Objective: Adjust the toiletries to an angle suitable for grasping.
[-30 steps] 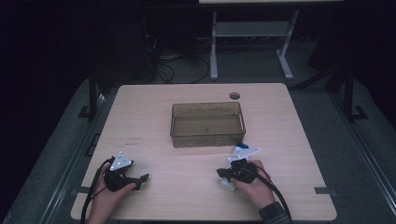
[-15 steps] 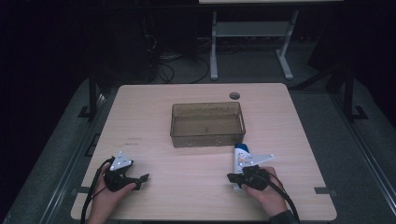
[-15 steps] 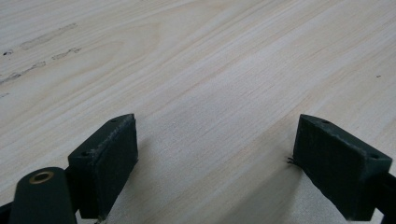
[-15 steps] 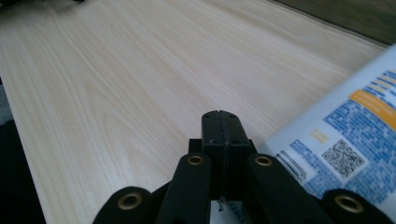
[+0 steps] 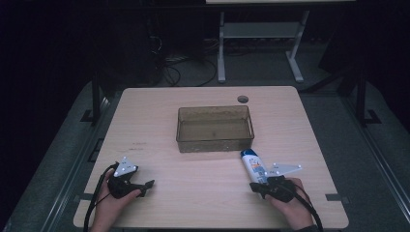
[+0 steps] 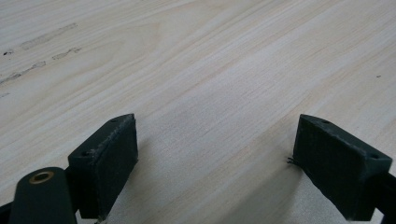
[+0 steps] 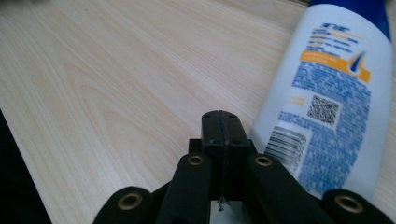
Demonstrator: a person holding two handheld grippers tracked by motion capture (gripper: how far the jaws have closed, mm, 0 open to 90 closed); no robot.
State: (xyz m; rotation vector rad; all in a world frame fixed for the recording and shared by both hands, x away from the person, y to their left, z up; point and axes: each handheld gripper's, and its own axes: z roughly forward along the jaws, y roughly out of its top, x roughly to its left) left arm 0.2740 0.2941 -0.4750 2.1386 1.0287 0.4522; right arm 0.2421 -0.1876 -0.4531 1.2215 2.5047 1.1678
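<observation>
At the near left of the table (image 5: 145, 121), the left gripper (image 5: 145, 186) is rested with its jaws spread wide and nothing between them. The empty clear bin (image 5: 215, 145) is seen at centre. Just right of its near corner the shampoo bottle (image 5: 253, 166) is laid flat, touched alongside by the right gripper (image 5: 255, 187), whose jaws are pressed together, empty. The bottle is judged light, stiff and slick; it is best taken across its body.

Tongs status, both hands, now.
Left tongs: open, nothing between them, over bare table.
Right tongs: shut, holding nothing; bottle lies beside them.
</observation>
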